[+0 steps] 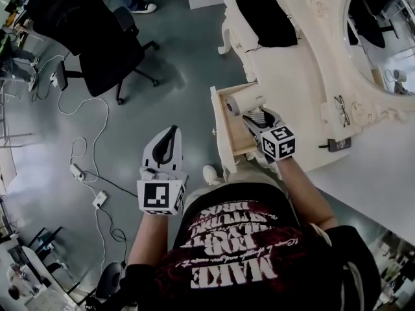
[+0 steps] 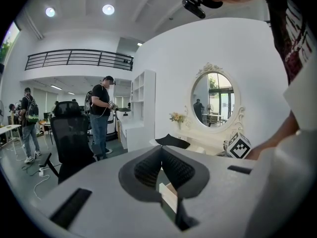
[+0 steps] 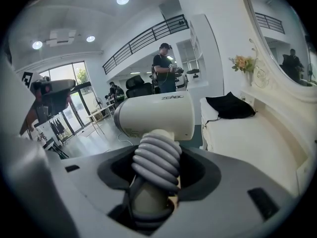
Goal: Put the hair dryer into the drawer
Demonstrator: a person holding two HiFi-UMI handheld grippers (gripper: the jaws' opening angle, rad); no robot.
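A cream hair dryer (image 1: 245, 102) hangs just over the open drawer (image 1: 224, 129) of the white dressing table (image 1: 285, 76). My right gripper (image 1: 256, 117) is shut on its handle, which has the grey cord coiled round it. In the right gripper view the hair dryer (image 3: 156, 115) stands up from the right gripper (image 3: 154, 155), its barrel lying crosswise. My left gripper (image 1: 170, 136) hangs over the grey floor to the left of the drawer. Seen in its own view, the left gripper (image 2: 161, 155) has its jaws together with nothing between them.
On the table top lie a black cloth (image 1: 266, 19) and a pair of glasses (image 1: 342, 110), below the oval mirror (image 1: 382, 31). A black office chair (image 1: 97, 37) stands at the far left. White cables and a power strip (image 1: 98, 199) trail across the floor.
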